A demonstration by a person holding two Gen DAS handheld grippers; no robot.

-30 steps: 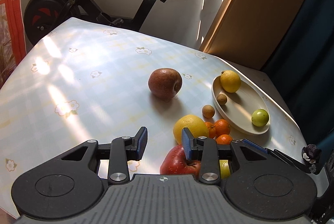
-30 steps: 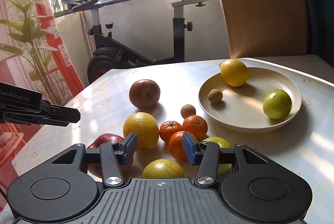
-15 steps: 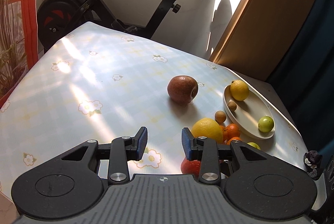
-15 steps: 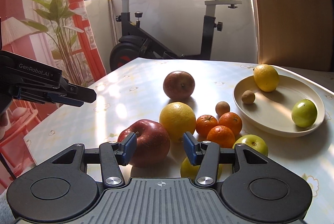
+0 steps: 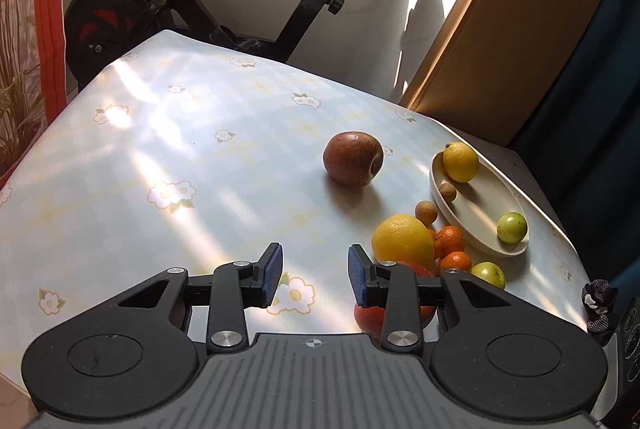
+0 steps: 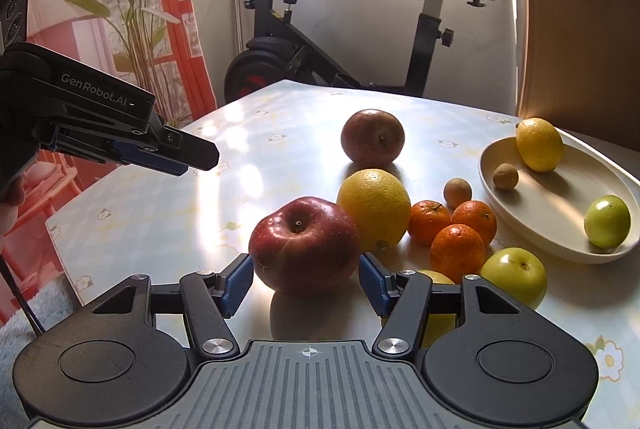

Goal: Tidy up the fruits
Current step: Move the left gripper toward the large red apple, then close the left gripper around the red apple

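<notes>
The right gripper [image 6: 305, 279] had just been widened, jaws spread either side of the shiny red apple [image 6: 304, 245] on the desk [image 6: 256, 157], pads not quite pressed on. The left gripper [image 5: 315, 275] was kept apart over bare cloth, fruits piled at 3 o'clock.

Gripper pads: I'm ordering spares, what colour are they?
Blue pads, clearest in the right wrist view.

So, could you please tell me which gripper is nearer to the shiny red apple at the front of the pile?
Right. The right gripper has the red apple just beyond its spread fingers, which have just been opening. The left gripper hangs off to the apple's left, over bare table.
</notes>
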